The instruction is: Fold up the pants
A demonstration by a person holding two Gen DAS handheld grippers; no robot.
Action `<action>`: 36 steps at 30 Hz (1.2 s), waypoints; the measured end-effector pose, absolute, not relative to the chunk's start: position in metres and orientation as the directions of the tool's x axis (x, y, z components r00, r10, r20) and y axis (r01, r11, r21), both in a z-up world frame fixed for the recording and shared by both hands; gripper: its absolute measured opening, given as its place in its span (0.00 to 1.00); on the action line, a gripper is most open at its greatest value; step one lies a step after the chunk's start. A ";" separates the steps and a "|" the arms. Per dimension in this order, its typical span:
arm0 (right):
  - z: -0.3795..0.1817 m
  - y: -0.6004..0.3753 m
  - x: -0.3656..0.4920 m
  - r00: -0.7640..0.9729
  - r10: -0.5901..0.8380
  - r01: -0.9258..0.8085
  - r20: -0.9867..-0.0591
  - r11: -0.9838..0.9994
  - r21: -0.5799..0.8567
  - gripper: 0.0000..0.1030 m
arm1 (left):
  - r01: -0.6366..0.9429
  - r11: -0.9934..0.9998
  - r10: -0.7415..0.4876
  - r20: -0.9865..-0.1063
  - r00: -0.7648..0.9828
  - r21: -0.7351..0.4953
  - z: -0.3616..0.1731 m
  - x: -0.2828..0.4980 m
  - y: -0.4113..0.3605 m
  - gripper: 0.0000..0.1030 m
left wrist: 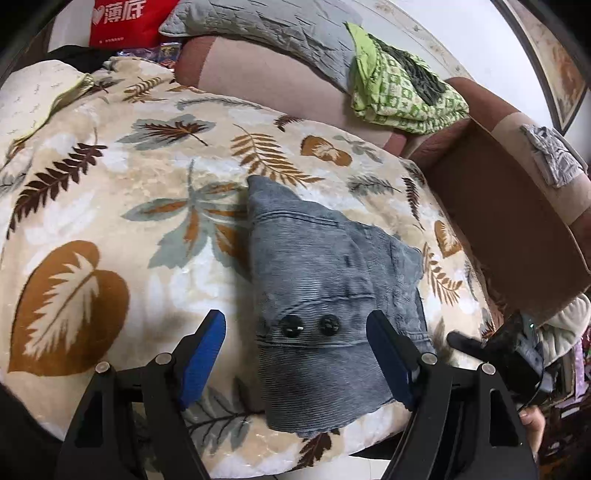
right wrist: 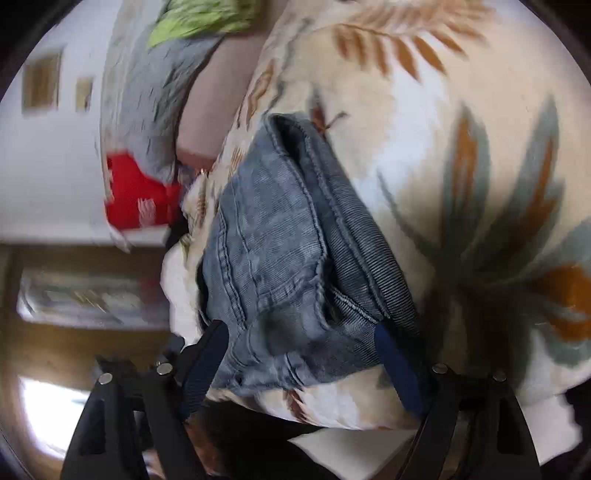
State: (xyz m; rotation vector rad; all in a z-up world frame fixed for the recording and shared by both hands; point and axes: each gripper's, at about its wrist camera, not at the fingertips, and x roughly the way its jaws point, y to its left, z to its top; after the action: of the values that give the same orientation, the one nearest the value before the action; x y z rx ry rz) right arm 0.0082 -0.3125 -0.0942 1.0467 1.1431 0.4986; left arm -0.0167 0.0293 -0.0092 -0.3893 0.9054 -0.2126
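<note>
Pants (left wrist: pixel 325 266): lay folded into a compact bundle on the leaf-print blanket (left wrist: pixel 110 221), near its front edge, with the two dark buttons (left wrist: pixel 308 326) on the waistband facing up.
Material: grey-blue ribbed cloth, probably corduroy; judged soft, limp and light, with enough bulk at the seams to hold a crease loosely.
Surface grip: the ribbed weave and the plush blanket should resist sliding; the layers may shift against each other if dragged.
Left gripper (left wrist: pixel 295 354): jaws stood wide apart, one blue pad (left wrist: pixel 201 354) over the blanket and the other over the pants, clamping nothing.
Right gripper (right wrist: pixel 299 350): jaws stood wide apart on either side of the near corner of the bundle (right wrist: pixel 295 258); the pads did not appear to press the cloth.
Where to hold: the thick stitched waistband or a stacked folded edge, taking all layers at once; a single thin layer would likely peel away and undo the fold.
Risk: lifting from one corner only would let the bundle sag open.
Background: a grey pillow (left wrist: pixel 266 29) and green patterned cloth (left wrist: pixel 399 96) lay well apart from the pants.
</note>
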 end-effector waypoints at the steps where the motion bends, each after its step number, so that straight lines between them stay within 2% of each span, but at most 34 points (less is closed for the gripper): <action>1: -0.083 -0.313 0.006 0.391 0.768 0.159 -0.507 0.486 0.859 0.81 | 0.023 0.909 -0.342 -0.714 0.611 -0.415 -0.010 -0.015 0.029 0.77; 3: -0.064 -0.311 0.003 0.415 0.728 0.116 -0.545 0.552 0.826 0.81 | 0.039 0.920 -0.330 -0.714 0.618 -0.391 -0.014 -0.008 0.020 0.77; 6: -0.058 -0.305 0.008 0.397 0.723 0.118 -0.565 0.570 0.813 0.81 | 0.053 0.938 -0.309 -0.762 0.569 -0.342 -0.035 -0.001 0.006 0.77; 9: -0.064 -0.301 0.012 0.373 0.717 0.165 -0.589 0.574 0.802 0.69 | 0.051 0.934 -0.322 -0.771 0.550 -0.354 -0.046 -0.002 0.006 0.78; 10: -0.062 -0.300 0.010 0.376 0.715 0.168 -0.590 0.573 0.802 0.68 | 0.054 0.933 -0.325 -0.772 0.547 -0.355 -0.048 -0.001 0.006 0.79; 17: -0.048 -0.300 -0.001 0.381 0.715 0.190 -0.586 0.560 0.807 0.68 | 0.046 0.919 -0.353 -0.764 0.540 -0.393 -0.054 -0.001 0.010 0.81; 20: -0.058 -0.294 0.005 0.354 0.707 0.218 -0.612 0.574 0.789 0.68 | 0.046 0.916 -0.359 -0.761 0.540 -0.399 -0.055 -0.001 0.010 0.81; 24: -0.075 -0.294 0.015 0.365 0.721 0.270 -0.590 0.524 0.808 0.67 | 0.055 0.914 -0.365 -0.758 0.541 -0.401 -0.057 -0.001 0.011 0.82; 26: -0.075 -0.291 0.018 0.358 0.694 0.261 -0.625 0.569 0.780 0.47 | 0.051 0.914 -0.364 -0.757 0.542 -0.403 -0.058 -0.001 0.011 0.83; 27: -0.076 -0.291 0.021 0.356 0.678 0.263 -0.643 0.588 0.765 0.26 | 0.051 0.914 -0.363 -0.757 0.543 -0.401 -0.058 -0.001 0.011 0.83; 28: -0.077 -0.291 0.022 0.356 0.668 0.265 -0.653 0.598 0.756 0.10 | 0.054 0.915 -0.362 -0.757 0.544 -0.399 -0.058 -0.002 0.011 0.84; 32: -0.056 -0.281 0.019 0.365 0.627 0.172 -0.689 0.682 0.711 0.06 | 0.057 0.921 -0.350 -0.754 0.556 -0.386 -0.054 -0.003 0.011 0.84; 36: -0.005 -0.273 0.005 0.449 0.552 0.033 -0.703 0.776 0.630 0.06 | 0.043 0.932 -0.308 -0.723 0.619 -0.361 -0.030 -0.014 0.016 0.84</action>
State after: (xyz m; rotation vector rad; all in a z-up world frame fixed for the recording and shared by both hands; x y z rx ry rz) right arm 0.0054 -0.2727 -0.0053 0.6280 1.0714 0.3479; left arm -0.0139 0.0161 -0.0295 -0.3244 0.8845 -0.2060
